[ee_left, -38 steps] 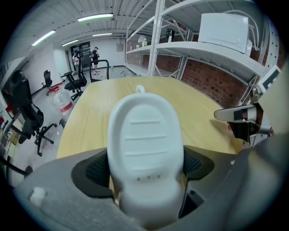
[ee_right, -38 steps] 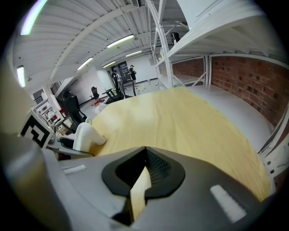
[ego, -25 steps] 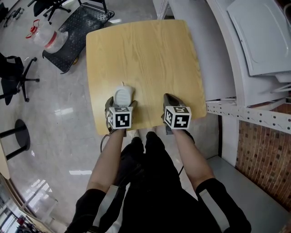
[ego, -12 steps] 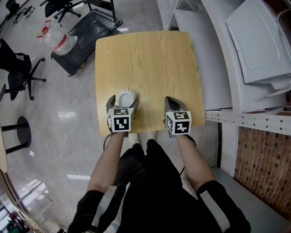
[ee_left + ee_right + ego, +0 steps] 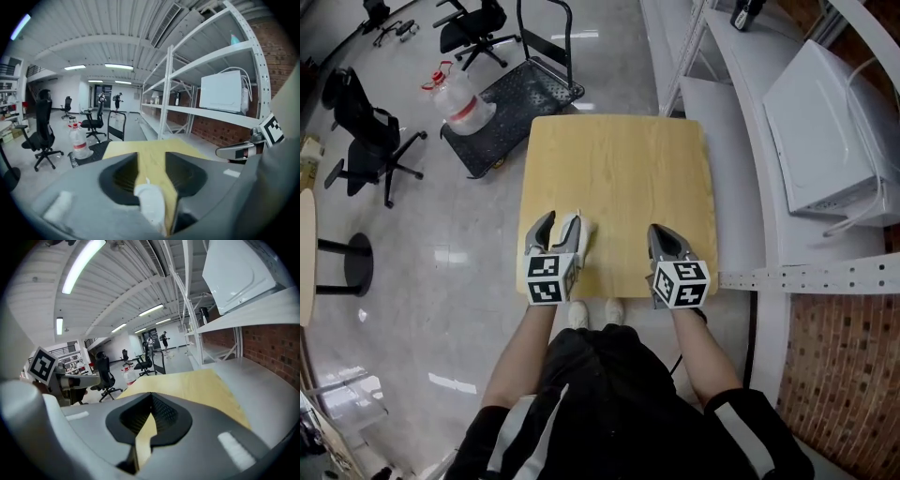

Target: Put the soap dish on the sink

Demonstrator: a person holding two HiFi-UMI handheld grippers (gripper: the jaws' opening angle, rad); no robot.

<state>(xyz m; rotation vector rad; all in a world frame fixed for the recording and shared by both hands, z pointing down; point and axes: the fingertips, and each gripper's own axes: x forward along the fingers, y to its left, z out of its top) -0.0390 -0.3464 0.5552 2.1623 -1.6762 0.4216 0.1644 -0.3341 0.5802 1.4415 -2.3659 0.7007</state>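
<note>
Soap dish point(image 5: 573, 236), newly lifted, in closing left tongs point(image 5: 562, 222); right tongs point(image 5: 662, 232) pressed together.

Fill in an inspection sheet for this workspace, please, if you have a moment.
Surface: wooden table, nothing lying on it.
Job's things: white soap dish, edge-on in the left gripper; no sink seen.
Clutter: nothing seen.
Grippers: left gripper closing, soap dish between its fingers; right gripper shut, empty.
Cables: white cable beside the white appliance.
Surroundings: white shelving, cart, water jug, office chairs.
</note>
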